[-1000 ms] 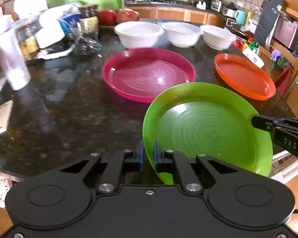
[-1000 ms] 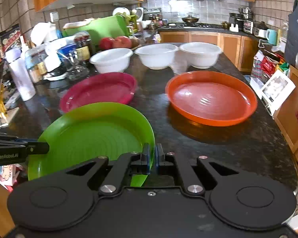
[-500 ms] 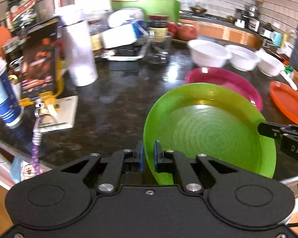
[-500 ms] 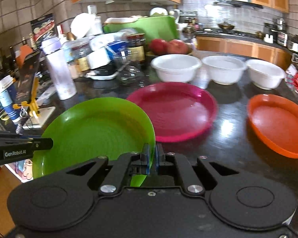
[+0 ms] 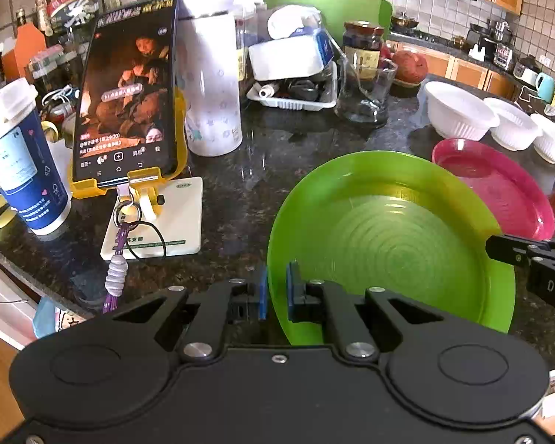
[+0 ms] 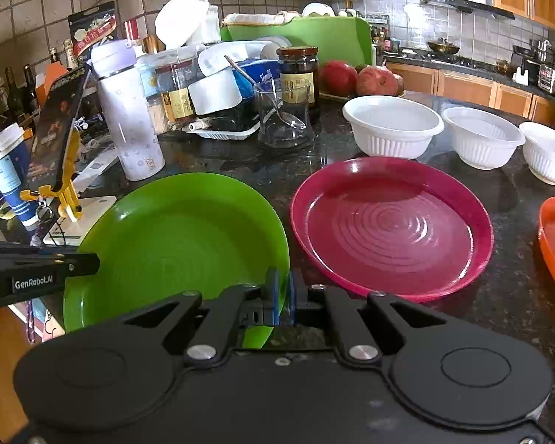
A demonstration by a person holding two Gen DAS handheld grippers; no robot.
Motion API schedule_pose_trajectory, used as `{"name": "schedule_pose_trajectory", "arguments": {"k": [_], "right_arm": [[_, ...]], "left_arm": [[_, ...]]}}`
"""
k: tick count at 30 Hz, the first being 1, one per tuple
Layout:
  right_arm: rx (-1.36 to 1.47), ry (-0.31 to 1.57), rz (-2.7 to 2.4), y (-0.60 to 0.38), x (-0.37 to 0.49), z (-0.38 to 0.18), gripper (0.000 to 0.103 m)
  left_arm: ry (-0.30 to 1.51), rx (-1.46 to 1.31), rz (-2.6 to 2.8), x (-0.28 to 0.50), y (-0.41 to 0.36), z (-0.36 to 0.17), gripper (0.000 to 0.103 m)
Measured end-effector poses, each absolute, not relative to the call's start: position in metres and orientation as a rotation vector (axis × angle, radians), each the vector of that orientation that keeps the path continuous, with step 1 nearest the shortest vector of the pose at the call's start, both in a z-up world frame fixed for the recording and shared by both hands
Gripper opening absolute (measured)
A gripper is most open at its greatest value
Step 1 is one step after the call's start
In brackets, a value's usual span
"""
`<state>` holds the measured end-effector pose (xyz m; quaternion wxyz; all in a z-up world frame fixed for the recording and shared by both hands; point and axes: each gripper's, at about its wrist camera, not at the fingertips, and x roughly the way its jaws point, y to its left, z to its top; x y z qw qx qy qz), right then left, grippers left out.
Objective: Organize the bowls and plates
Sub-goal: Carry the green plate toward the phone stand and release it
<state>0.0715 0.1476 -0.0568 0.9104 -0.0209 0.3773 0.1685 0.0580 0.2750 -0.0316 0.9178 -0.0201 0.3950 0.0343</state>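
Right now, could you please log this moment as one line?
left claw: shut on green plate | right claw: shut on green plate | pink plate: on counter

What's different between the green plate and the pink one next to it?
The green plate is pinched at opposite rims by the left gripper and right gripper; the pink plate lies untouched on the counter. Green sits nearer the counter's edge, pink nearer the white bowls. Both are round with ringed centres.
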Motion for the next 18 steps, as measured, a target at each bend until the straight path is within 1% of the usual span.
{"name": "schedule_pose_trajectory", "arguments": {"k": [6, 8, 10, 11, 12, 13, 15, 16, 17, 18], "right_arm": [[-0.040, 0.781, 0.331, 0.153, 0.077, -0.059, 0.008], [-0.037, 0.776, 0.331, 0.152, 0.077, -0.059, 0.011], [-0.042, 0.763, 0.338, 0.152, 0.076, -0.058, 0.018], [-0.045, 0.752, 0.344, 0.151, 0.075, -0.058, 0.018], [-0.049, 0.742, 0.344, 0.151, 0.074, -0.057, 0.018], [-0.054, 0.733, 0.343, 0.150, 0.073, -0.056, 0.020], [-0.055, 0.715, 0.339, 0.147, 0.071, -0.053, 0.025], [-0.049, 0.702, 0.339, 0.143, 0.069, -0.051, 0.028], [-0.043, 0.693, 0.338, 0.140, 0.068, -0.049, 0.029], [-0.035, 0.684, 0.338, 0.135, 0.066, -0.046, 0.030]], "left_arm": [[0.830, -0.036, 0.050, 0.066, 0.281, -0.036, 0.013], [0.832, -0.032, 0.043, 0.068, 0.282, -0.037, 0.014], [0.834, -0.030, 0.038, 0.070, 0.281, -0.038, 0.014], [0.834, -0.029, 0.039, 0.071, 0.280, -0.038, 0.017], [0.831, -0.026, 0.047, 0.070, 0.280, -0.037, 0.023], [0.824, -0.023, 0.055, 0.069, 0.279, -0.037, 0.028], [0.808, -0.024, 0.067, 0.066, 0.278, -0.034, 0.028], [0.799, -0.029, 0.079, 0.064, 0.277, -0.032, 0.032], [0.783, -0.034, 0.093, 0.061, 0.276, -0.029, 0.041], [0.764, -0.039, 0.102, 0.058, 0.274, -0.026, 0.045]]}}
